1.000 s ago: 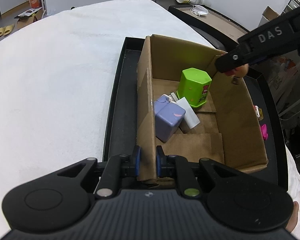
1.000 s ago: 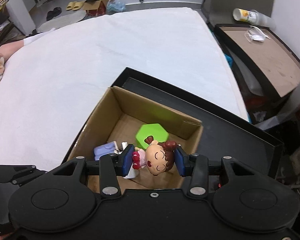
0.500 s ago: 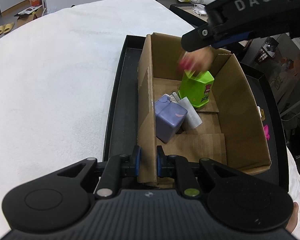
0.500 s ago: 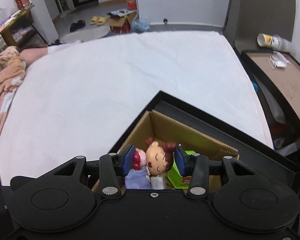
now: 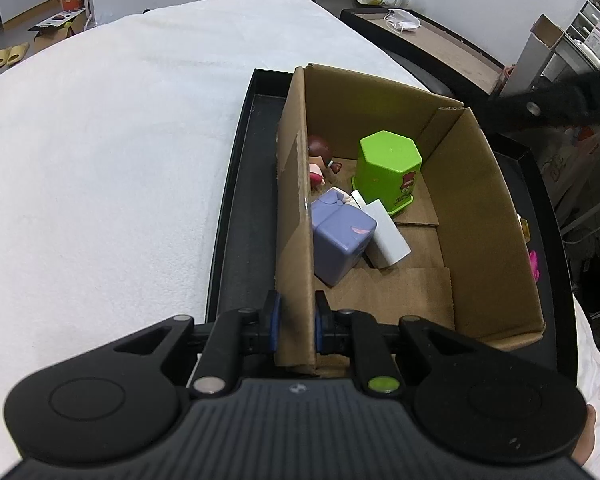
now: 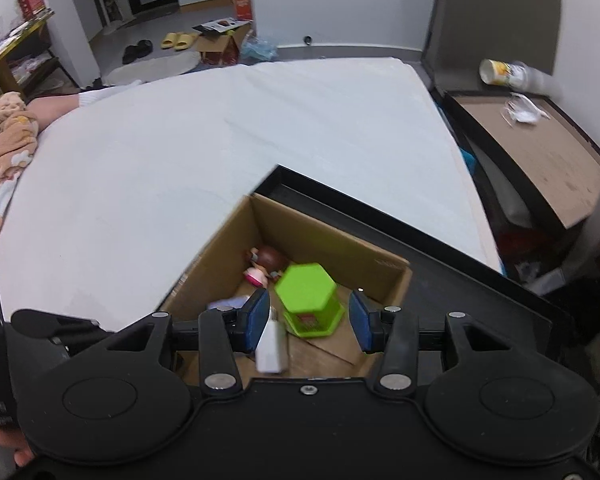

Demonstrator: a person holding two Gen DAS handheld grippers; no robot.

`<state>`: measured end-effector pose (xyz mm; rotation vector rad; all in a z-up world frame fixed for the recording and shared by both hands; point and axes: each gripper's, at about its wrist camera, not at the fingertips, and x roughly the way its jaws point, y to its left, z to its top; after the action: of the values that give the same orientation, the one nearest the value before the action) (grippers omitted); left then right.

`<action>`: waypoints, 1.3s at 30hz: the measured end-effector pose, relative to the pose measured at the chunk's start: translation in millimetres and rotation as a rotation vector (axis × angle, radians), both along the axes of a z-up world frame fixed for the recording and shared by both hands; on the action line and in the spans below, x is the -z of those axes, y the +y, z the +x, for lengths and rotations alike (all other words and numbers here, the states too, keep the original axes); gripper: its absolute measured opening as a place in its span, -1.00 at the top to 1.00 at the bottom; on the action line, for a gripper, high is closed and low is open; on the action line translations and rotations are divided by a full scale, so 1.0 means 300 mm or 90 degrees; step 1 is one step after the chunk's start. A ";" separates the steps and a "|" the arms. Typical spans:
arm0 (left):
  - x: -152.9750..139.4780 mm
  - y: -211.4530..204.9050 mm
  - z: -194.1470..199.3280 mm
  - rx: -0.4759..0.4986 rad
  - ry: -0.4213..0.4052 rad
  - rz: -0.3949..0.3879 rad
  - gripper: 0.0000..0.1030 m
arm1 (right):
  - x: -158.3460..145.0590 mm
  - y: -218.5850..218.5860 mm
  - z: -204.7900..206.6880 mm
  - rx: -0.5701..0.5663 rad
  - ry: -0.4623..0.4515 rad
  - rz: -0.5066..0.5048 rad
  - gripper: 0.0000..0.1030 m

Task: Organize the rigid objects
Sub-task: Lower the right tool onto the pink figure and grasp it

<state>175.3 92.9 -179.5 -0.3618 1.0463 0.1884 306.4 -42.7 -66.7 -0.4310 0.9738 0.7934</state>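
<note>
My left gripper [image 5: 296,322] is shut on the near left wall of the cardboard box [image 5: 480,200], which stands in a black tray [image 5: 236,200]. Inside the box are a green hexagonal container [image 5: 390,168], a purple box [image 5: 342,236], a white block [image 5: 388,236] and a brown-haired doll [image 5: 320,156] lying against the left wall. My right gripper [image 6: 309,322] hangs above the box, open and holding nothing. Below it in that view are the doll [image 6: 266,266] and the green container [image 6: 308,298]. Its dark finger [image 5: 548,104] shows blurred at the right edge of the left wrist view.
The tray [image 6: 460,264] rests on a wide white bed [image 5: 100,160]. A pink item [image 5: 534,264] lies on the tray right of the box. A low side table [image 6: 540,152] with a cup [image 6: 500,72] stands beyond. A folded blanket [image 6: 4,132] lies at the far left.
My right gripper let go of the doll, which now lies in the box by the left wall. That gripper opened and drew back to the right. The left gripper kept its hold.
</note>
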 end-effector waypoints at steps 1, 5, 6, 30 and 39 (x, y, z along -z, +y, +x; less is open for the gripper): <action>0.000 0.004 -0.001 -0.002 0.001 -0.003 0.71 | 0.002 -0.014 0.000 0.003 0.002 -0.001 0.14; 0.002 0.027 0.003 -0.012 0.007 -0.029 0.69 | 0.011 -0.082 0.010 0.021 0.007 -0.012 0.14; 0.002 0.030 0.003 -0.015 0.007 -0.032 0.69 | 0.013 -0.100 0.013 0.027 0.009 -0.015 0.14; 0.000 0.027 0.020 -0.036 0.021 -0.034 0.68 | 0.296 -0.437 0.217 0.265 0.174 -0.082 -0.15; 0.003 0.033 0.019 -0.041 0.017 -0.039 0.68 | 0.382 -0.500 0.249 0.355 0.258 -0.064 -0.48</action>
<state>180.9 102.9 -180.3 -0.4500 1.0691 0.2203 380.9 -192.7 -181.4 -0.0667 1.4333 0.3258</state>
